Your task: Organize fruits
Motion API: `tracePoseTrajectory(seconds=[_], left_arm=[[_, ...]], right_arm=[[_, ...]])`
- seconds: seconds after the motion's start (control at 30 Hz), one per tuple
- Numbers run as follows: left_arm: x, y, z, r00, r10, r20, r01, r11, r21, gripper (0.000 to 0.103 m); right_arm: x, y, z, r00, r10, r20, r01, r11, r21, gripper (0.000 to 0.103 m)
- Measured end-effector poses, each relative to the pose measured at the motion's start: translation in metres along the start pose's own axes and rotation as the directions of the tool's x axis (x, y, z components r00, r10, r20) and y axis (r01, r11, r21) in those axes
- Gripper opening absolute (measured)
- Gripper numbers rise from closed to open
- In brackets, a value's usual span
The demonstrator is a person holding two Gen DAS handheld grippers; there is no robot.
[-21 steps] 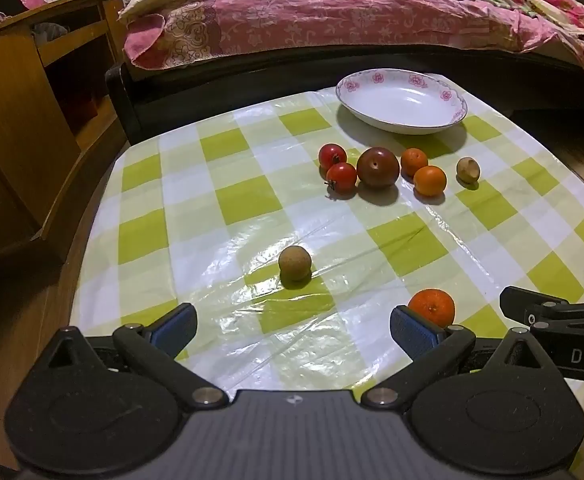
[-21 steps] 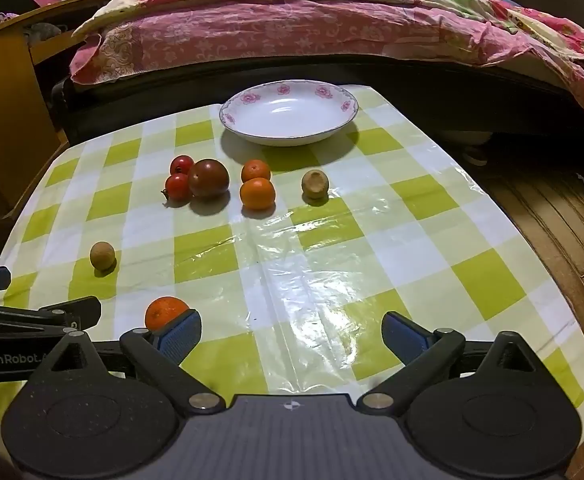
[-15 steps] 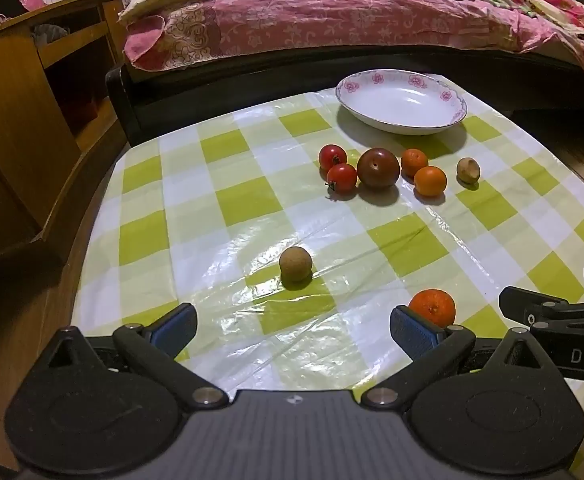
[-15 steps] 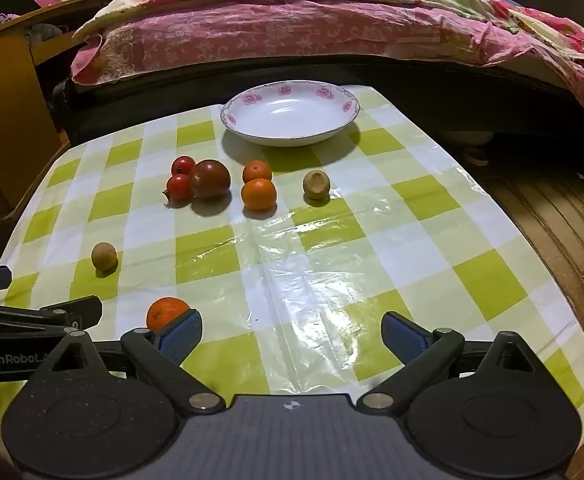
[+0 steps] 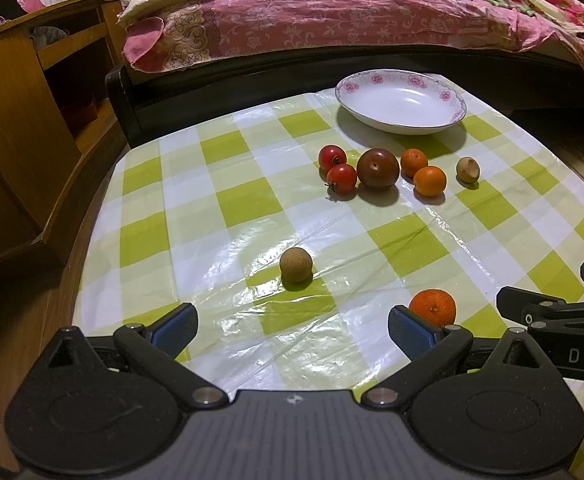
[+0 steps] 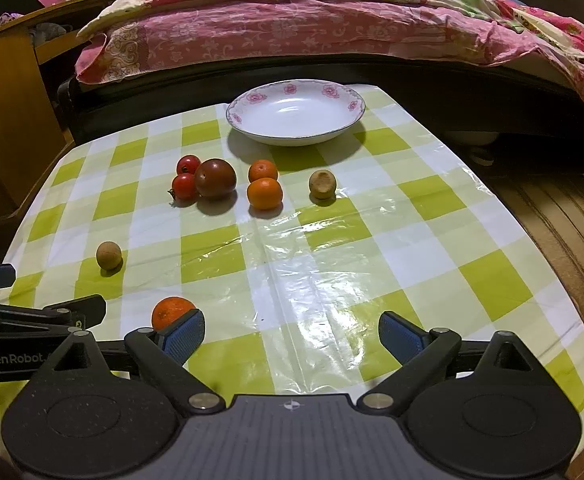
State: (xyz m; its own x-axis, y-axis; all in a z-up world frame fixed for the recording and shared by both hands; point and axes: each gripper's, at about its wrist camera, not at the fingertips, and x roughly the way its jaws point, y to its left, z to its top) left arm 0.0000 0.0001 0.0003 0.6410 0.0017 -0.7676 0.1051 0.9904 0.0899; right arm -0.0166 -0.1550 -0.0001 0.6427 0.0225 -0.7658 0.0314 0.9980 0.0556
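Observation:
A white plate with pink flowers (image 5: 401, 90) (image 6: 295, 98) stands empty at the table's far side. In front of it lie two red tomatoes (image 5: 336, 168) (image 6: 186, 176), a dark plum (image 5: 377, 168) (image 6: 215, 179), two small oranges (image 5: 429, 180) (image 6: 264, 192) and a brown longan (image 5: 467, 169) (image 6: 322, 184). A second longan (image 5: 295, 264) (image 6: 108, 255) and a third orange (image 5: 432, 307) (image 6: 170, 311) lie nearer. My left gripper (image 5: 292, 326) and right gripper (image 6: 292, 334) are both open and empty, low over the near table edge.
The table has a green and white checked plastic cloth (image 6: 331, 260). A bed with pink bedding (image 5: 331, 12) runs behind it. A wooden cabinet (image 5: 20, 120) stands at the left. Wooden floor (image 6: 563, 216) lies to the right.
Both views have shifted only very slightly. No fruit has moved, and both grippers stay open.

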Motion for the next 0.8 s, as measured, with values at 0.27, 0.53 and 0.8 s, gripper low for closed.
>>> tracePoseTrajectory(seconds=[0.27,0.53,0.8], left_arm=[[0.0,0.0001,0.0,1.0,-0.001,0.0,0.001,1.0,-0.001,0.103],[-0.0003,-0.0001,-0.0001,1.0,0.0,-0.001,0.0,1.0,-0.001,0.103],[-0.0007,0.0001,0.0001,1.0,-0.003,-0.004,0.003,1.0,-0.003,0.103]], right_arm=[[0.0011,0.0019,-0.001,1.0,0.005,-0.002,-0.005,1.0,0.0,0.09],[0.0015,0.0031,-0.0016,1.0,0.008,-0.003,-0.008,1.0,-0.004,0.09],[0.0034,0.0052,-0.0007,1.0,0.014,-0.008,-0.014,1.0,-0.009,0.089]])
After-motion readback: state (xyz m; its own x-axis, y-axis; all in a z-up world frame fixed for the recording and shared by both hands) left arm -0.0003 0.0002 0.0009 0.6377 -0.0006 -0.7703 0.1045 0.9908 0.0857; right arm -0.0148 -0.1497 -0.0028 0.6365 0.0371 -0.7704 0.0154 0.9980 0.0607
